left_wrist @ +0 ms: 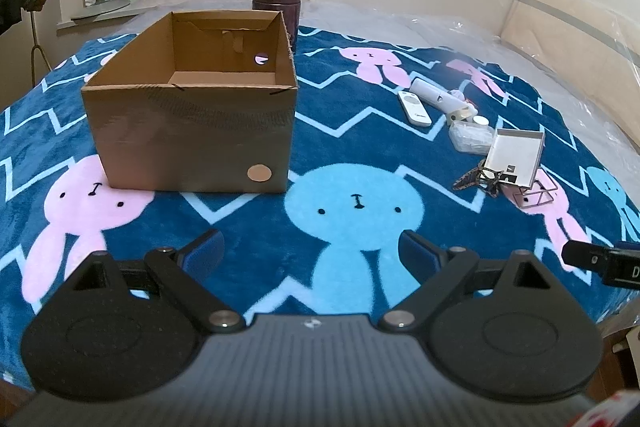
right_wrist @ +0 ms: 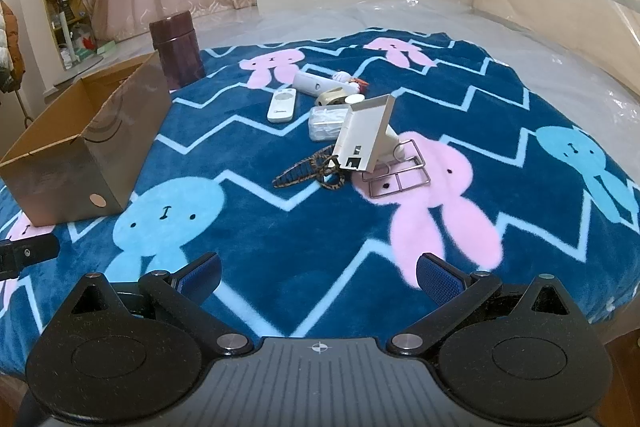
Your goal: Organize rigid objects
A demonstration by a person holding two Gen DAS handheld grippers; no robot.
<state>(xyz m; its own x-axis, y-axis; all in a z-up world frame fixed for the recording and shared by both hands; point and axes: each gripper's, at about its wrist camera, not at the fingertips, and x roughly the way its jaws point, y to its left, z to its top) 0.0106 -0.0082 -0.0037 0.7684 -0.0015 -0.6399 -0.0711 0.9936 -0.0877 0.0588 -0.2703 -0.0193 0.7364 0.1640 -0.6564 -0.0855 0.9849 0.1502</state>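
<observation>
Both claws hover over the bed, jaws spread wide and empty: left claw, right claw. The cardboard box stands open at 11 o'clock of the left claw, with nothing visible inside. The loose objects lie clustered at 12 o'clock of the right claw: a white remote, a clear case, a tilted white stand (resting partly on a wire frame) and a patterned hair clip. Likely risks: the soft blanket yields under a press, so thin items may slip from the pads; lifting the stand may drag the frame or clip along, since they touch.
</observation>
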